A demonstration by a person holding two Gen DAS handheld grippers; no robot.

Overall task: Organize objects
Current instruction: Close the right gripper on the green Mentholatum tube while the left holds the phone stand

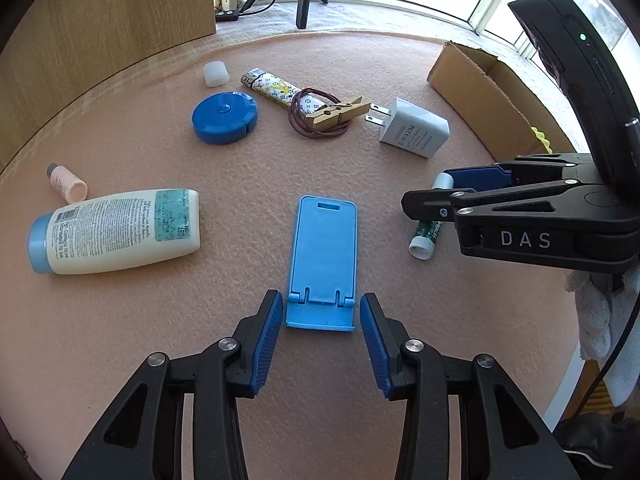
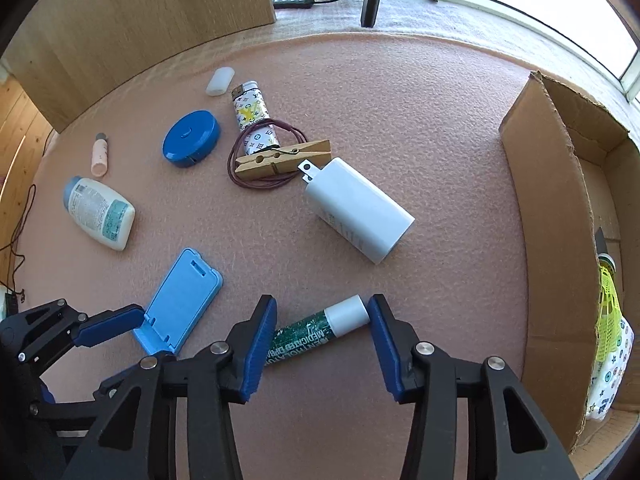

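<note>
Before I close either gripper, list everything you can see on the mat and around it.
phone stand: 1, light blue, flat, between left fingers
lip balm: 1, green, white cap, between right fingers
charger: 1, white, mat centre
clothespin: 1, wooden, on cord loop
cord loop: 1, maroon
lighter: 1, patterned white
tape measure: 1, blue, round
lotion bottle: 1, cream, lying
small bottle: 1, peach
cap: 1, translucent white
cardboard box: 1, brown, right edge
left gripper: open
right gripper: open

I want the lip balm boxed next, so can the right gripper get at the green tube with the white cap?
Probably yes: the right gripper is open, its blue pads straddling the green lip balm tube with the white cap, nothing between them.
</note>
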